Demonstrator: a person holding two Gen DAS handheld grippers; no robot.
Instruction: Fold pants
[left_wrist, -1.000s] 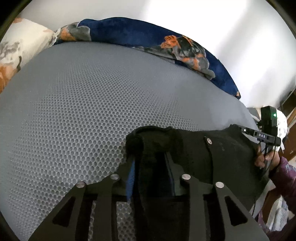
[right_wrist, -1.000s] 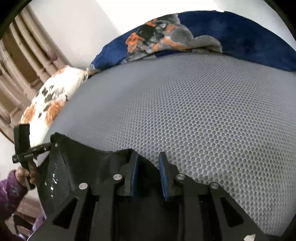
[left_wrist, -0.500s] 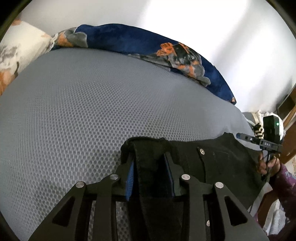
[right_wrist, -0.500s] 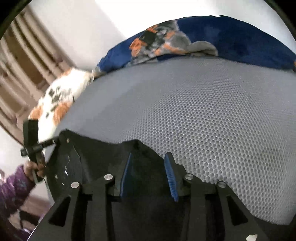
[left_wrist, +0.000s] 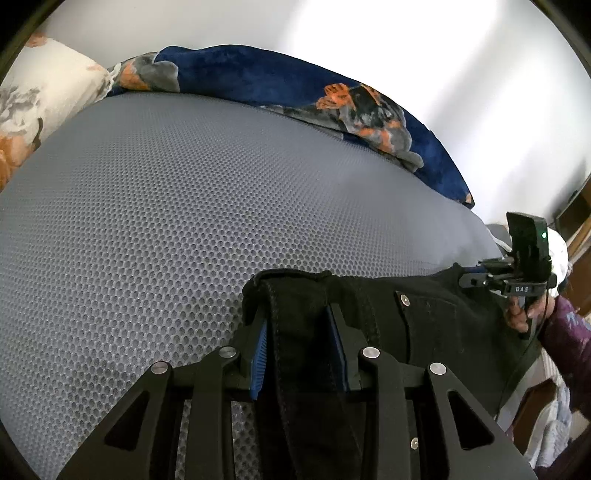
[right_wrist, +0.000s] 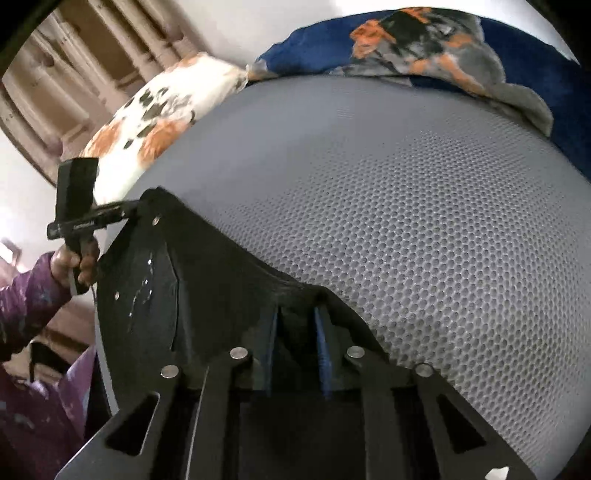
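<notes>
Black pants (left_wrist: 424, 325) lie at the near edge of a grey mesh mattress (left_wrist: 184, 206), waistband stretched between the two grippers. My left gripper (left_wrist: 299, 347) is shut on the waistband's left end, cloth bunched between its blue pads. My right gripper (right_wrist: 295, 343) is shut on the other end of the pants (right_wrist: 207, 280). The right gripper shows in the left wrist view (left_wrist: 476, 278) at the cloth's far corner. The left gripper shows in the right wrist view (right_wrist: 127, 210) at the left corner.
A blue blanket with orange and grey print (left_wrist: 295, 88) lies along the far side of the mattress by a white wall. A floral pillow (left_wrist: 33, 99) sits at the far left. Wooden furniture (right_wrist: 74, 74) stands beyond the bed.
Both grippers have moved forward over the mattress, carrying the waistband with them. The pants are pulled flatter and wider between them. The right view has tilted.
</notes>
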